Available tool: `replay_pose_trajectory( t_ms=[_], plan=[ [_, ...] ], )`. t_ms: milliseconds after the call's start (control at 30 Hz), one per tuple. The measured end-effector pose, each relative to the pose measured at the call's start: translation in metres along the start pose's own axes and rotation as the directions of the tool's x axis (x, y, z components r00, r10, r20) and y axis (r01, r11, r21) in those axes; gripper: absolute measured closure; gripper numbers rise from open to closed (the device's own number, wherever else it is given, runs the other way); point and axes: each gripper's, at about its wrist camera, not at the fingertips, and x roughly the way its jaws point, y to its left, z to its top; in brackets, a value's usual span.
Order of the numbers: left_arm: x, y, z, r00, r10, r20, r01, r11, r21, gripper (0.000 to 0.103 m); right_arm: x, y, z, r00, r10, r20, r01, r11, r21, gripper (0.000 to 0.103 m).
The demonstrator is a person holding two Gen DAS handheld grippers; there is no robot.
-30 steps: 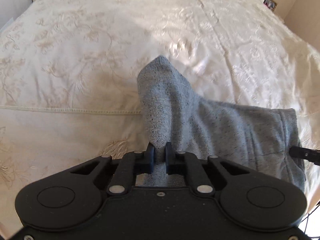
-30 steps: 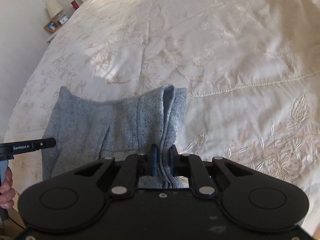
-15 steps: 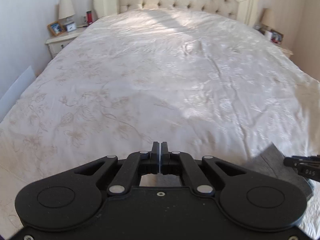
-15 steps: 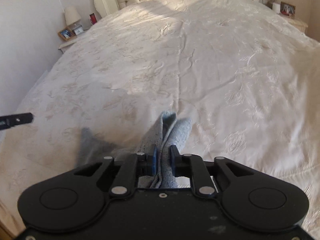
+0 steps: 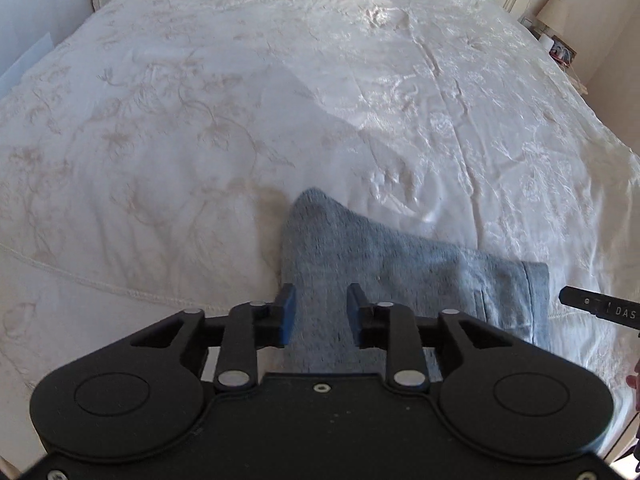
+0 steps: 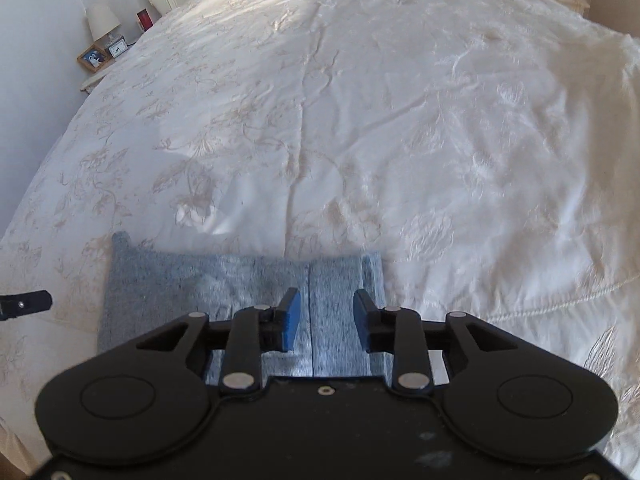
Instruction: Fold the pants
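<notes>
Pants [image 5: 404, 280] lie flat on the big cream bedspread [image 5: 280, 100], near the foot of the bed. They are grey and folded into a short block.

From the left wrist camera, the left gripper [image 5: 321, 316] hangs just over the left end of the pants, at 6 o'clock in the picture. Its two blue pads [image 5: 287, 320] stand wide apart, with grey cloth showing in the gap between them. Nothing is pinched. One corner of the pants sticks up a little at about 12 o'clock from the pads. At 3 o'clock, the black tip of the other tool [image 5: 600, 307] pokes in past the far end of the pants.

From the right wrist camera, the right gripper [image 6: 325, 318] hangs over the right end of the pants [image 6: 224, 284]. Its fingers are apart too, and they grip nothing. A dark seam line [image 6: 309, 320] runs down the cloth between them. At 9 o'clock the left tool's black tip [image 6: 26, 303] shows. Far off at 10 o'clock sit a lamp [image 6: 103, 22] and a photo frame [image 6: 93, 57] on a bedside table.
</notes>
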Motion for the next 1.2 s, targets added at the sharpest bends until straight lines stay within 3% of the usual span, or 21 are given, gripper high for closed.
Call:
replay_pose_trajectory(
  t_ms=[267,433,633,733,767,867,933,1000,1067,1200],
  plan=[
    [0.068,0.009,-0.041,0.983,-0.012,-0.185,0.007,1.000,-0.027,0.064,0.044,-0.024,-0.035,0.992,-0.035,-0.118,0.035,0.999,-0.002,0.067],
    [0.076,0.003,-0.052,0.990,-0.008,-0.138,0.012,1.000,0.025,0.059,0.060,-0.037,-0.043,0.994,-0.012,-0.111,0.014,1.000,0.018,0.054],
    [0.078,0.007,-0.054,0.991,-0.029,-0.128,0.028,1.000,-0.013,0.055,0.069,-0.052,-0.044,0.991,0.042,-0.130,-0.031,0.996,0.088,0.050],
    [0.072,0.007,-0.063,0.991,0.008,-0.130,-0.008,1.000,-0.006,0.044,0.064,-0.058,-0.047,0.989,0.060,-0.138,-0.047,0.994,0.095,0.050],
    [0.070,0.008,-0.070,0.990,0.040,-0.134,-0.040,0.999,0.001,0.037,0.062,-0.060,-0.047,0.989,0.055,-0.137,-0.045,0.996,0.077,0.050],
    [0.061,0.012,-0.088,0.992,0.064,-0.113,-0.064,0.998,0.001,0.035,0.054,-0.066,-0.056,0.992,0.010,-0.124,-0.007,0.999,0.031,0.050],
    [0.054,0.016,-0.094,0.990,0.088,-0.113,-0.091,0.996,-0.017,0.036,0.049,-0.070,-0.058,0.988,-0.060,-0.142,0.063,0.998,0.014,0.050],
    [0.046,0.020,-0.096,0.987,0.108,-0.115,-0.115,0.992,-0.055,0.039,0.042,-0.071,-0.061,0.985,-0.101,-0.140,0.102,0.995,-0.003,0.050],
    [0.033,0.021,-0.096,0.986,0.131,-0.103,-0.142,0.984,-0.107,0.046,0.025,-0.065,-0.062,0.986,-0.130,-0.100,0.127,0.991,-0.042,0.049],
    [-0.001,0.005,-0.098,0.985,0.168,-0.036,-0.171,0.976,-0.133,0.047,-0.018,-0.039,-0.065,0.992,-0.125,0.033,0.129,0.979,-0.160,0.049]
  ],
)
